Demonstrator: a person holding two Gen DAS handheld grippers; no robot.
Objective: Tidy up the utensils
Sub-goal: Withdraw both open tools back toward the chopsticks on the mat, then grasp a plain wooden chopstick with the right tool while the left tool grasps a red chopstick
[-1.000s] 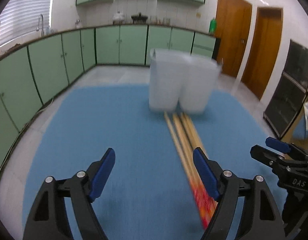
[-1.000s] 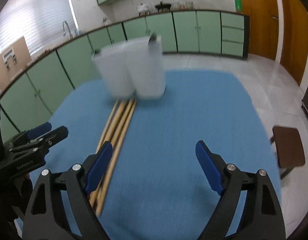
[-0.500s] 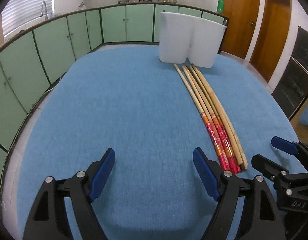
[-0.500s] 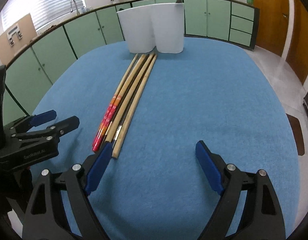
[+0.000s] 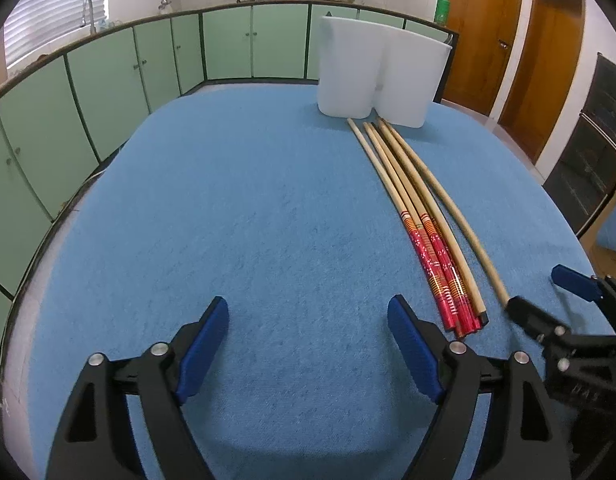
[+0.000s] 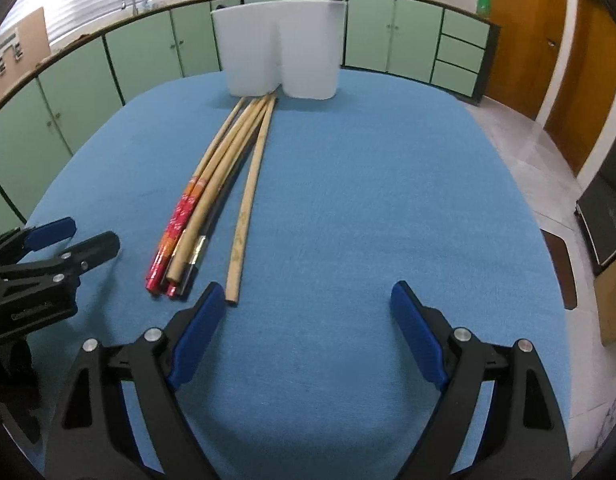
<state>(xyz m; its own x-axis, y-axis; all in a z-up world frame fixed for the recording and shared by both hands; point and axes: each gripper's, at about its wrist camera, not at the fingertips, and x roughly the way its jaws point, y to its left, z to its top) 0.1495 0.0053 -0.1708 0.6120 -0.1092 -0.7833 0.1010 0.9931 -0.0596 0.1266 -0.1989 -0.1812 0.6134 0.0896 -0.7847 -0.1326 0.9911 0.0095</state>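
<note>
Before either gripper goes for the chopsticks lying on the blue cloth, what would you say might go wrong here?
1. The long wooden chopsticks lie bunched and touching, so closing on one may drag or roll its neighbours.
2. The open left gripper and open right gripper flank the same near ends and might collide.
3. The tall white plastic utensil holder looks light; a chopstick pushed against it may tip it on the blue cloth.

Nothing much could be read: faint marks on the pale chopstick (image 6: pixel 238 246) and raised lettering on each gripper stayed illegible.
</note>
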